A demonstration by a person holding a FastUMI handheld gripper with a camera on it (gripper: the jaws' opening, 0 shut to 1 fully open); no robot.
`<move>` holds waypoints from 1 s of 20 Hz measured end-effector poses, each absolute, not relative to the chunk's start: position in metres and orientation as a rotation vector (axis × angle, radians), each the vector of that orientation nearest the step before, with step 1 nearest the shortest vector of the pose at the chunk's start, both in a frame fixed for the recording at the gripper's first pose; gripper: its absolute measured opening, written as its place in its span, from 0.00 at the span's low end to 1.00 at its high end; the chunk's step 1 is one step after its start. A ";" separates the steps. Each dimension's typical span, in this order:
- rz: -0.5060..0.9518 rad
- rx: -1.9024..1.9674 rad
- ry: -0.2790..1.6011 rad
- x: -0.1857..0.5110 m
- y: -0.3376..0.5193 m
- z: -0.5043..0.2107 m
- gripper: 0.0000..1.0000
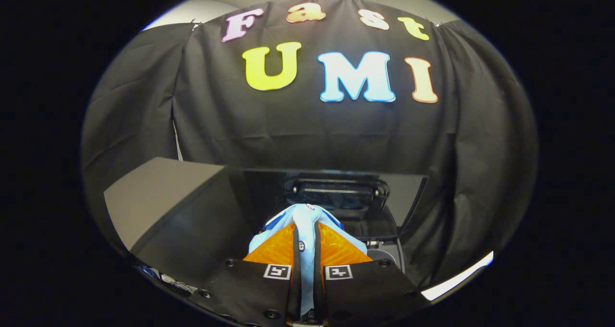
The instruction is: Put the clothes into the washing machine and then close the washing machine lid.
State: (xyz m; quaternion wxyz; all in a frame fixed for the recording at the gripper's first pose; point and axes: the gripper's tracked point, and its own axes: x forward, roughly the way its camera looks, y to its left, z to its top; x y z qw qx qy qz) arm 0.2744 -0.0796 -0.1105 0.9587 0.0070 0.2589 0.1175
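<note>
**Light blue garment held in my tongs, above the open washer**

While I hold the tongs (306, 250) forward, both orange fingers (274, 252) press on a light blue garment (305, 226) from the 2 sides, so the tongs are closed on it. The cloth goes as a narrow strip between the fingers, w/ a small button visible on it approx. at the middle of the strip. Ahead of the fingertips the garment opens wider; some folds come out to the left and right of the fingers, and its top part bunches just beyond the tips. I can't tell what kind of clothing it is exactly; it looks like a shirt.

Just beyond the garment is the washing machine (384, 250), dark in colour. Its lid (336, 192) stands open and upright at the back, w/ a black handle-like part on its inner side. A piece of the round grey opening shows to the right of my right finger, below the lid. The garment is in front of the lid and over the machine's top, but how much of it is already inside I can't tell.

To the left of the machine is a dark box-like surface (163, 197) w/ a grey slanted top, touching or very near the machine's side.
</note>
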 end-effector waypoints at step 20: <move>0.116 0.007 0.845 0.293 -0.088 -0.263 0.12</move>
